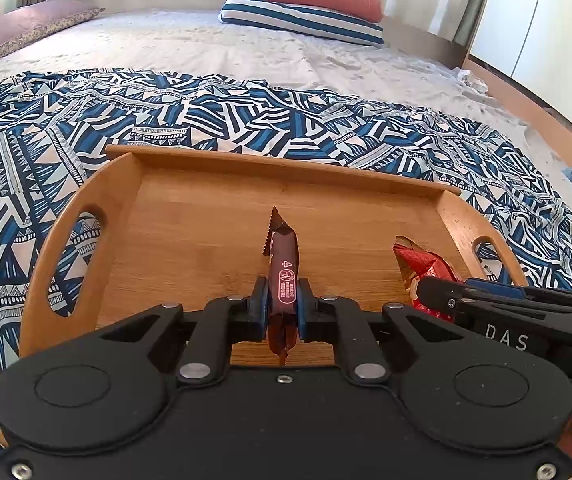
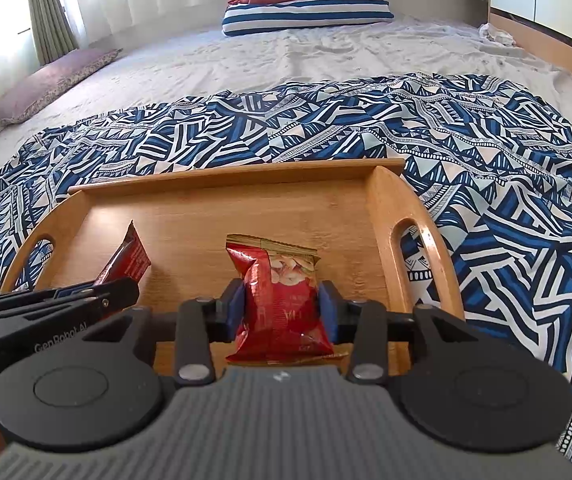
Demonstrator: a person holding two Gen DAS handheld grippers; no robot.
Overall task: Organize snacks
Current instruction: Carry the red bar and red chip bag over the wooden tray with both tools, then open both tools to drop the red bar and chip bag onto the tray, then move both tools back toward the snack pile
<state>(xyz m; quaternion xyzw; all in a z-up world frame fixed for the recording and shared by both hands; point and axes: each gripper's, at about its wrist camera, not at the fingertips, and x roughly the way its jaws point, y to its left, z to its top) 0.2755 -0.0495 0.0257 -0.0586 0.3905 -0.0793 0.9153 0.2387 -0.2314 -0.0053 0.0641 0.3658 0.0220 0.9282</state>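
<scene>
1. The left claw point(image 1: 282, 304) pinches a slim dark-brown foil snack bar point(image 1: 283, 276) edge-up above the rectangular bamboo tray point(image 1: 206, 216).
2. The right claw point(image 2: 282, 312) pinches a puffy red snack packet point(image 2: 282, 292) low over the same tray's right half.
3. The tray lies on a blue-and-white geometric patterned blanket point(image 2: 486, 168) on the bed.
</scene>
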